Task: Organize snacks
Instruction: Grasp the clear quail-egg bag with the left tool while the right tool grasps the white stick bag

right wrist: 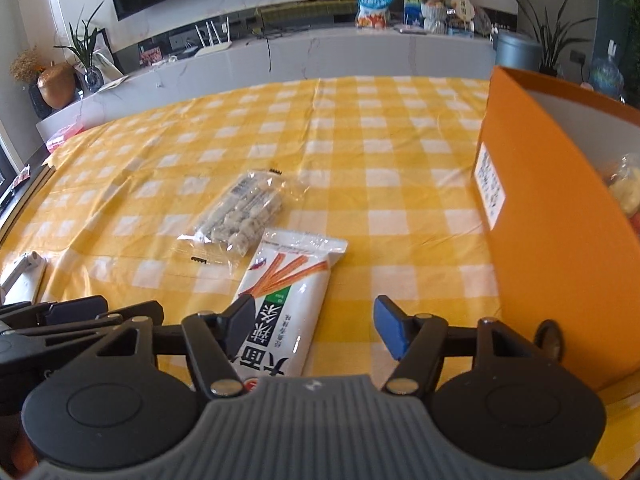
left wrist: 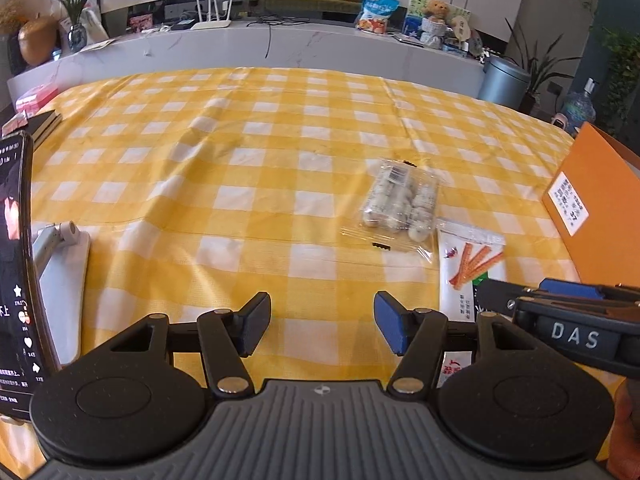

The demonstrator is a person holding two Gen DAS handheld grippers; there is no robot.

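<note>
A clear packet of pale round snacks [left wrist: 400,202] lies on the yellow checked tablecloth [left wrist: 240,160]; it also shows in the right wrist view [right wrist: 242,216]. A white packet printed with orange sticks [right wrist: 288,292] lies just nearer, also in the left wrist view [left wrist: 466,268]. An orange box [right wrist: 552,240] stands at the right with snacks inside [right wrist: 626,192]; its side shows in the left wrist view [left wrist: 600,208]. My left gripper [left wrist: 322,326] is open and empty over bare cloth. My right gripper [right wrist: 314,326] is open, its left finger [right wrist: 240,328] over the white packet.
A phone [left wrist: 16,264] on a white stand [left wrist: 64,280] is at the left edge. Books [left wrist: 40,124] and a pink box [left wrist: 36,96] sit at the far left corner. A marble counter [right wrist: 320,52] with a snack bag [right wrist: 372,6] runs behind the table.
</note>
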